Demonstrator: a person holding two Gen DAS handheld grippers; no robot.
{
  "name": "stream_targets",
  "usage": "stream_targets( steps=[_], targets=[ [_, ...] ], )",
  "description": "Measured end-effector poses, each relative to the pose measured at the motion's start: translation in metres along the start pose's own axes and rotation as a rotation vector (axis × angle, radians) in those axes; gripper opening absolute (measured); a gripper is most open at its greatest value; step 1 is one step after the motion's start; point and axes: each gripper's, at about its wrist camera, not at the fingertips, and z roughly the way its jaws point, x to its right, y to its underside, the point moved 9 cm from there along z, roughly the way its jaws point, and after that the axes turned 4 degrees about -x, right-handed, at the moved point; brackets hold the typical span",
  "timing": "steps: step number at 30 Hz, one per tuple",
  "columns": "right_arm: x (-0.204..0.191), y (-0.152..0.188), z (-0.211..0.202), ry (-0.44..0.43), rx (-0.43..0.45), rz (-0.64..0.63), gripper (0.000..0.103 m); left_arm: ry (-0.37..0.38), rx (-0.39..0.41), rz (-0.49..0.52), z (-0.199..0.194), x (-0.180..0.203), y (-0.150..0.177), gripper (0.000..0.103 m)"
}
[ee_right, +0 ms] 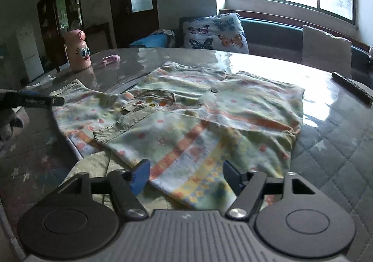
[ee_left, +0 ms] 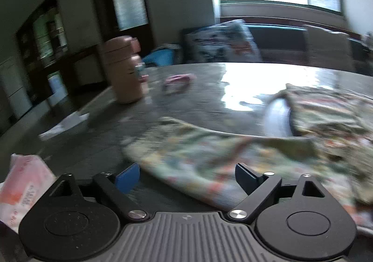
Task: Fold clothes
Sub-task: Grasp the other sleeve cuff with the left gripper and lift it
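Glossy grey stone table (ee_right: pixel 268 64) spread wide ahead of both grippers. Pastel floral cotton shirt (ee_right: pixel 186 108) lay flat just beyond the right gripper (ee_right: pixel 186 175), hem between its parted, released fingers, not pinched. Same shirt (ee_left: pixel 198 152) sat blurred ahead and rightward of the left gripper (ee_left: pixel 186 177), likewise spread and grasping nothing. Pink cartoon-faced plastic bottle (ee_right: pixel 78 51) stood far ahead, leftward. Black bar-shaped remote (ee_right: pixel 352 88) rested far right.
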Motion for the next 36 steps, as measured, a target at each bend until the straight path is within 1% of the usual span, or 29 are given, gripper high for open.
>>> stream_targets(
  steps=[3, 6, 11, 12, 13, 15, 18, 20, 21, 22, 23, 25, 28, 32, 36],
  targets=[
    [0.000, 0.000, 0.003, 0.000, -0.004, 0.011, 0.072, -0.054, -0.017, -0.058, 0.016, -0.026, -0.004, 0.087],
    [0.000, 0.000, 0.003, -0.003, -0.003, 0.019, 0.072, -0.078, -0.032, -0.107, 0.026, -0.046, -0.006, 0.083],
    [0.000, 0.000, 0.005, -0.008, -0.004, 0.020, 0.072, -0.109, -0.047, -0.136, 0.042, -0.060, -0.007, 0.079],
    [0.000, -0.001, 0.005, -0.009, -0.005, 0.021, 0.072, -0.109, -0.050, -0.139, 0.044, -0.061, -0.006, 0.078],
    [-0.001, -0.001, 0.005, -0.010, -0.004, 0.022, 0.072, -0.106, -0.052, -0.143, 0.046, -0.062, -0.006, 0.074],
    [0.000, -0.002, 0.005, -0.010, -0.003, 0.024, 0.072, -0.085, -0.052, -0.153, 0.049, -0.061, -0.007, 0.071],
    [0.000, -0.003, 0.003, -0.010, 0.002, 0.026, 0.072, -0.043, -0.053, -0.181, 0.052, -0.059, -0.008, 0.057],
    [0.001, -0.004, 0.001, -0.009, 0.008, 0.029, 0.072, -0.015, -0.051, -0.194, 0.052, -0.057, -0.009, 0.029],
    [0.001, -0.004, 0.000, -0.008, 0.011, 0.030, 0.072, -0.005, -0.049, -0.195, 0.051, -0.055, -0.010, 0.022],
    [0.001, -0.005, -0.001, -0.007, 0.014, 0.032, 0.072, -0.001, -0.047, -0.193, 0.050, -0.053, -0.011, 0.013],
    [0.002, -0.005, -0.002, -0.007, 0.017, 0.034, 0.072, 0.007, -0.043, -0.192, 0.048, -0.051, -0.012, 0.011],
    [0.002, -0.006, -0.005, -0.006, 0.023, 0.037, 0.072, 0.042, -0.023, -0.195, 0.038, -0.043, -0.015, 0.009],
    [0.004, -0.006, -0.009, -0.003, 0.034, 0.044, 0.072, 0.096, 0.008, -0.198, 0.021, -0.032, -0.021, 0.009],
    [0.006, -0.006, -0.014, -0.003, 0.046, 0.057, 0.072, 0.204, 0.063, -0.158, -0.015, 0.002, -0.034, 0.008],
    [0.011, -0.005, -0.020, -0.001, 0.063, 0.073, 0.072, 0.336, 0.102, -0.108, -0.052, 0.048, -0.043, 0.008]
  ],
)
